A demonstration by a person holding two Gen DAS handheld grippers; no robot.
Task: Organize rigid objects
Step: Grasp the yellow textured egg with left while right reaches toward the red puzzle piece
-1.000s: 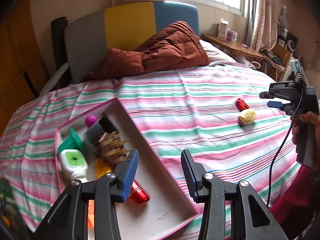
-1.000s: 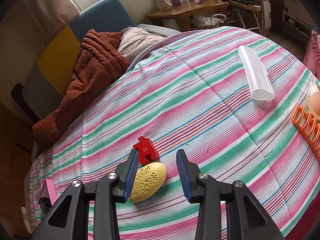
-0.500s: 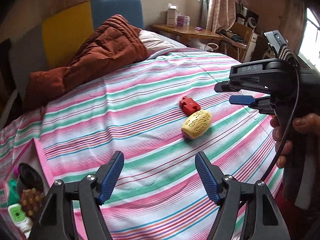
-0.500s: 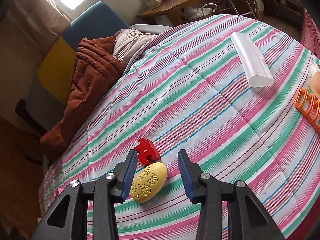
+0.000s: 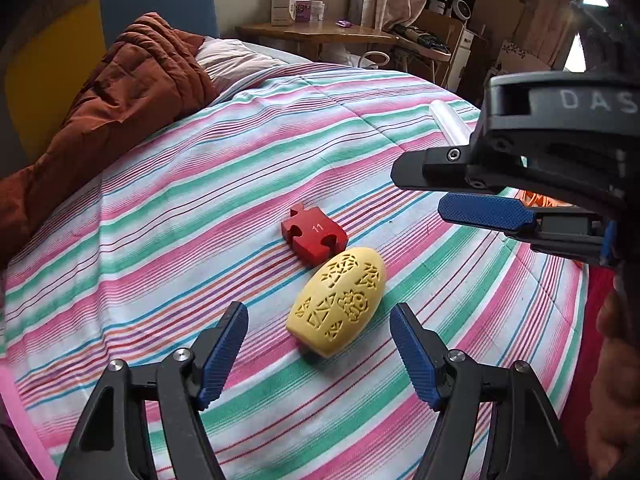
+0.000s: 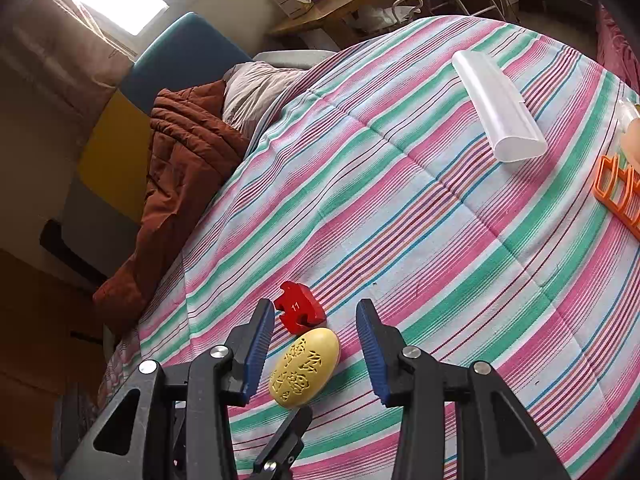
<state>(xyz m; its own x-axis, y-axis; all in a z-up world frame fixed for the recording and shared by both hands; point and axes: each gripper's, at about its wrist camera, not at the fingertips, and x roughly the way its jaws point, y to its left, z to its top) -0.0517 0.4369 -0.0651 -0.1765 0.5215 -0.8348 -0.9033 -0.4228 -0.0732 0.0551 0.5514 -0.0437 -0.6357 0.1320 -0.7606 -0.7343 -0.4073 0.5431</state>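
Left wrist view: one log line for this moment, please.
left claw: open, over yellow carved oval block | right claw: open, astride it | red puzzle piece: touching block

We count one yellow carved oval piece (image 5: pixel 338 302), one red puzzle piece (image 5: pixel 313 236) marked 11, one clear plastic case (image 6: pixel 498 106), one orange rack (image 6: pixel 616 192), one brown quilt (image 5: pixel 116 92), one striped bedspread (image 5: pixel 200 184). We see two grippers: left gripper (image 5: pixel 319 350), right gripper (image 6: pixel 315 350).

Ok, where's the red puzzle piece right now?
The red puzzle piece lies on the striped bedspread, touching the far end of the yellow oval block; in the right wrist view it sits just beyond the right gripper's fingertips.
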